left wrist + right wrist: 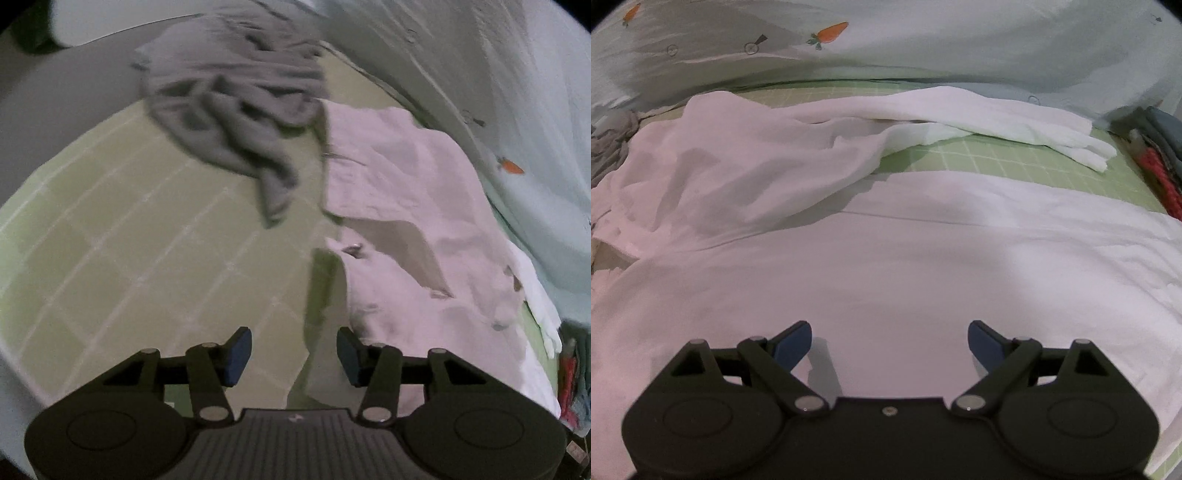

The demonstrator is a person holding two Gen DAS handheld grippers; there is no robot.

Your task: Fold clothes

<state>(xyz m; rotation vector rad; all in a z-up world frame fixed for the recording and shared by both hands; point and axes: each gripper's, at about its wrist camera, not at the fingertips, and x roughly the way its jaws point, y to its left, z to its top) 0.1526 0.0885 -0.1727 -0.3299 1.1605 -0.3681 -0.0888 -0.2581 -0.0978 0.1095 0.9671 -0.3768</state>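
A white shirt (406, 206) lies crumpled on the right of the green checked sheet (129, 240). My left gripper (293, 354) hovers at the shirt's near left edge, open; a corner of white cloth lies under the gap without touching the blue pads. A grey garment (236, 103) is bunched up at the far end of the sheet. In the right wrist view the white shirt (886, 258) is spread flat, with one sleeve (1015, 122) stretched to the right. My right gripper (890, 339) stands wide open just above the flat cloth, holding nothing.
A pale blue duvet (923, 44) with carrot prints is heaped along the far side. A stack of dark and red clothes (1156, 162) sits at the right edge. Bare green sheet (1015, 158) shows beside the sleeve. The bed's left edge drops to a grey floor (55, 92).
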